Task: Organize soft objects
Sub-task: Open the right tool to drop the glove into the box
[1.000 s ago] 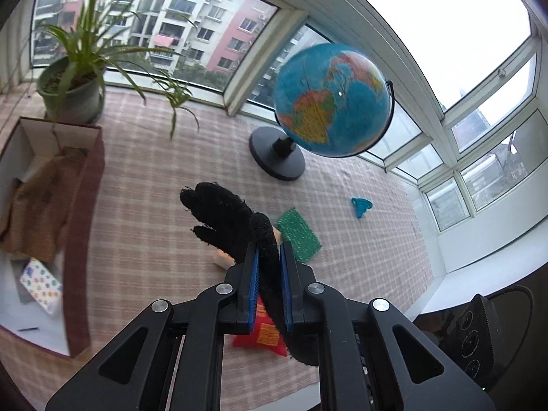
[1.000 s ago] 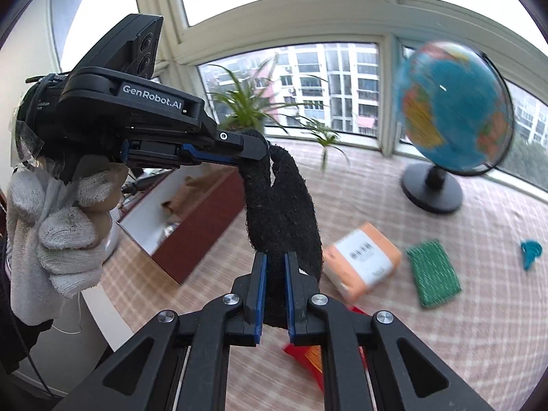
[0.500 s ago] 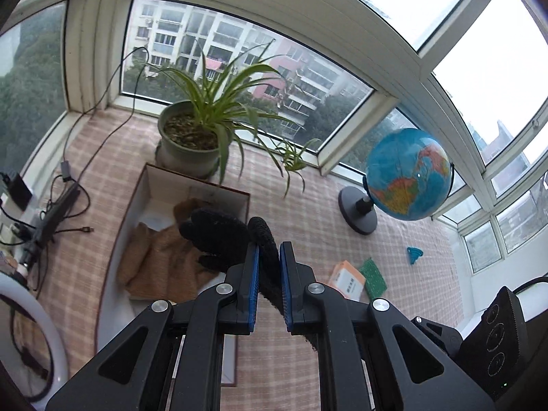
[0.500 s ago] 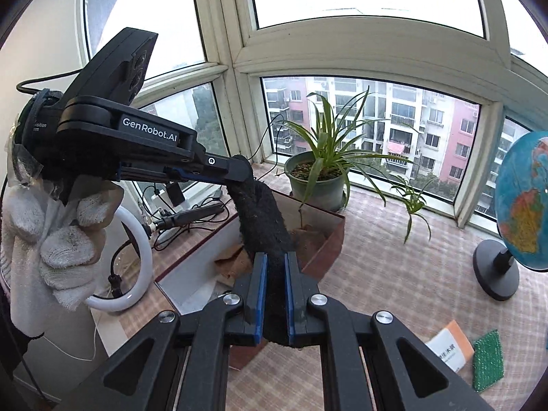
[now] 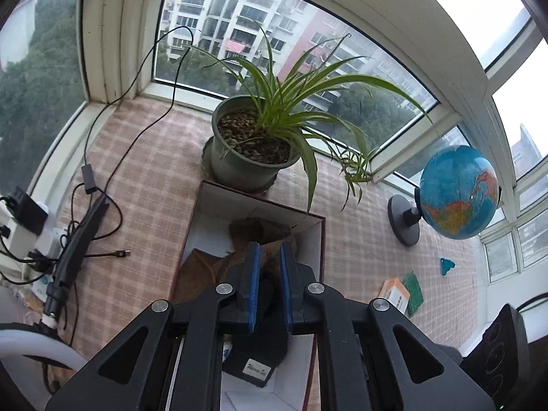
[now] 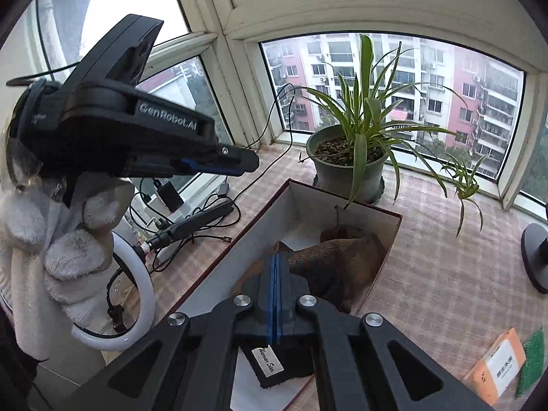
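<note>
Bay-window desk (image 5: 147, 171) is carrying the box (image 6: 260, 205), and the black glove (image 6: 274, 363) is lying in its near end. Right tongs (image 6: 275, 263) have just been closing and are sitting together on nothing. Left tongs (image 5: 269, 253) are showing a narrow empty gap. I'd be lifting both straight up, so nothing's snagging the glove.

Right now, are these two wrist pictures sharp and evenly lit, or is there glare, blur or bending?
Left wrist view: sharp, sky blown out white at the top right, white window frame bowed by the fisheye. Right wrist view: sharp, soft daylight without hard shadows, upper panes washed out, the green potted spider plant crisp, dark corners around the lens circle.
</note>
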Demonstrator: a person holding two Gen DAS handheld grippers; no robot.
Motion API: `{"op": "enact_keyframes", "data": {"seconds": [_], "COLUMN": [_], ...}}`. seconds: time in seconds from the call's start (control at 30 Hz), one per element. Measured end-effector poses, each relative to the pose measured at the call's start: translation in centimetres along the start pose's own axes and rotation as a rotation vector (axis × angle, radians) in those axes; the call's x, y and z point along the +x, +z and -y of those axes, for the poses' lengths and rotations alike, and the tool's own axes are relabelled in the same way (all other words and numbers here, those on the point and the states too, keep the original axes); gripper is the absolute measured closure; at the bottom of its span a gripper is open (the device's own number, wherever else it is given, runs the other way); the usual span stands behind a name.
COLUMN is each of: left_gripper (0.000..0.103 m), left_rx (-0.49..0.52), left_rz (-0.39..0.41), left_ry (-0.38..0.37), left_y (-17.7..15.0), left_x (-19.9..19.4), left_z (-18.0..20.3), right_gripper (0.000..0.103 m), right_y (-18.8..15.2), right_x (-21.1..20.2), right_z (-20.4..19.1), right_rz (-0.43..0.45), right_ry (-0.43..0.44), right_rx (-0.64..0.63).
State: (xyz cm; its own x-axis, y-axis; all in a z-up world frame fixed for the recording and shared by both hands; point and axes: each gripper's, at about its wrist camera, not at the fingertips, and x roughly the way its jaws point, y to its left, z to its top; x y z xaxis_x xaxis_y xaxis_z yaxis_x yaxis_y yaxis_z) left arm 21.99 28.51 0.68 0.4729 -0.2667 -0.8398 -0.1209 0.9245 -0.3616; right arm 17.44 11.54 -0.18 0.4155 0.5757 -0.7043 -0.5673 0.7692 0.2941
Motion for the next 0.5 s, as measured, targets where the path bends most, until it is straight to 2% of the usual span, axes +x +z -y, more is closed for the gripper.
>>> {"op": "enact_keyframes", "data": {"seconds": [0.17, 0.3, 0.4, 0.43, 0.5], "left_gripper": [0.093, 0.092, 0.087, 0.085, 0.085], "left_rx": [0.077, 0.098, 0.130, 0.138, 0.161], "left_rz": [-0.020, -0.031, -0.025, -0.021, -0.016], "left_ry": [0.037, 0.024, 0.031, 0.027, 0.023], "left_y": [-1.7, -3.4, -5.1, -5.6, -6.7], "left_x": [0.0, 0.1, 0.1, 0.0, -0.1], "left_z": [-0.3, -0.3, 0.3, 0.6, 1.4], "right_gripper": [0.102, 0.100, 0.078, 0.067, 0.064], "right_y": [-0.4, -1.4, -2.6, -3.1, -4.3], "right_x": [-0.8, -2.3, -3.7, -4.2, -5.3], "right_z": [0.6, 2.0, 3.4, 3.8, 4.5], "right_rz": [0.004, 0.010, 0.028, 0.039, 0.059], "right_ry": [-0.013, -0.029, -0.035, -0.049, -0.078], "right_rx": [-0.018, 0.002, 0.036, 0.044, 0.054]}}
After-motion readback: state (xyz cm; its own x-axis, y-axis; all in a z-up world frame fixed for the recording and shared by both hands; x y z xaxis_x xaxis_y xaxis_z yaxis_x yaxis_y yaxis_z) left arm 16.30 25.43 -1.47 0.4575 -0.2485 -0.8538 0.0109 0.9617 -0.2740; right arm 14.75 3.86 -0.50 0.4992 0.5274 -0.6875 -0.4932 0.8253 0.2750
